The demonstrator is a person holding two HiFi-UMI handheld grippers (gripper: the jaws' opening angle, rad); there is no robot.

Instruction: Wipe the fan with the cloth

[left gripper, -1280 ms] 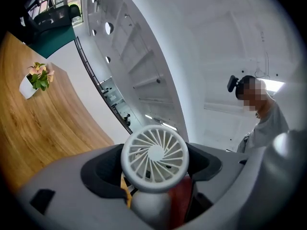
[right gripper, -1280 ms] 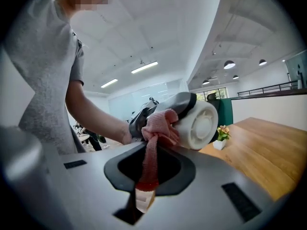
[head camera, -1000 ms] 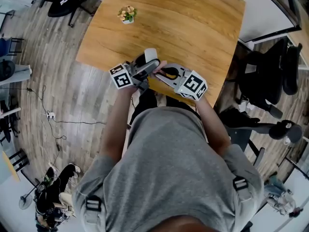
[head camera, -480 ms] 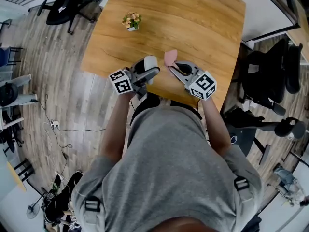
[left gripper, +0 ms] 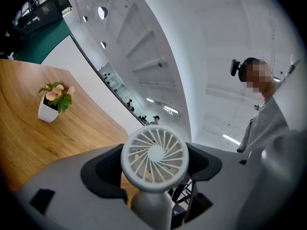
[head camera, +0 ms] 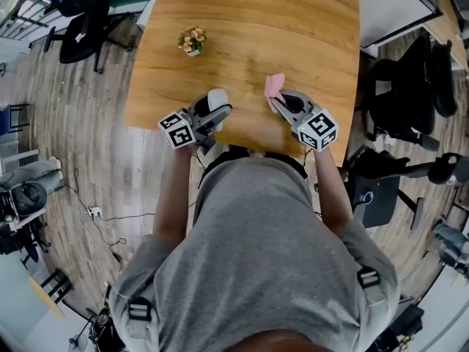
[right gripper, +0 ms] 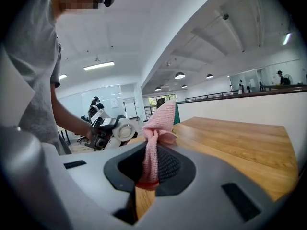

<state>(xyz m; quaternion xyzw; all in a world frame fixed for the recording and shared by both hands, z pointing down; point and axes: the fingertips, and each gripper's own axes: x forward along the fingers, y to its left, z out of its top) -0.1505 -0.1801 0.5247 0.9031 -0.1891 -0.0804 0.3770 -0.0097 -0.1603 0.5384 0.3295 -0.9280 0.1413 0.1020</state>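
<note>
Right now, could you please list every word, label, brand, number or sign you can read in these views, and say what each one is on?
None: no word, brand or number is readable in any view.
Left cube and right cube: black-and-white square patterns only, no letters.
Fan, cloth, flowerpot: no print shows.

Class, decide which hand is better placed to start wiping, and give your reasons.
Right. The right tool is shut on the pink cloth, beside the fan that the left tool grips.
</note>
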